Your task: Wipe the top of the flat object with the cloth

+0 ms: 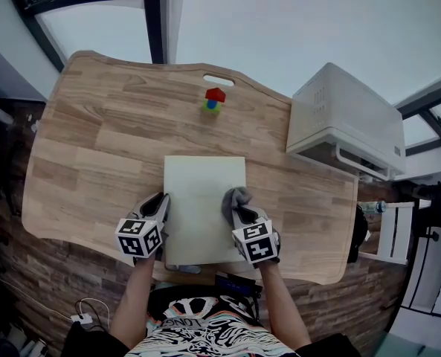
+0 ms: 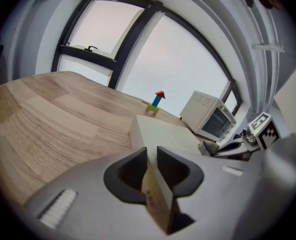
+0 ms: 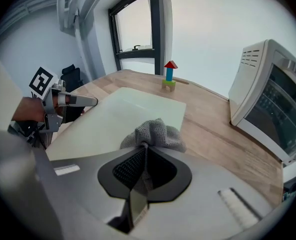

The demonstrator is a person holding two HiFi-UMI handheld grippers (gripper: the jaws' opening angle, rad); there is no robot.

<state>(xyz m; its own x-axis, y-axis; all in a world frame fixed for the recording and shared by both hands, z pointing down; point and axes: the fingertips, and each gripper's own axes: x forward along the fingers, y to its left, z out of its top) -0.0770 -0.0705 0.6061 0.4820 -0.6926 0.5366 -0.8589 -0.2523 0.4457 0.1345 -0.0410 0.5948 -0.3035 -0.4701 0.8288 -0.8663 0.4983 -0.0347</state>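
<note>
Nearest the person, why's the left gripper [image 1: 163, 201] pinching the flat object [image 1: 204, 188] by its left edge, jaws narrowed onto it?

>> Probably to pin it to the table [image 1: 94, 147] so wiping won't shove it around. Right gripper [image 1: 239, 213] is clamped tight on the cloth [image 1: 236, 198], which sits on the flat object's right side. Toy blocks [image 1: 214, 100] farther back sit well clear.

A flat board [image 1: 204, 199] lies at the counter's [image 1: 94, 147] near edge, cloth [image 1: 235, 198] on its right side, block tower [image 1: 213, 101] behind, microwave [image 1: 346, 117] far right.
</note>
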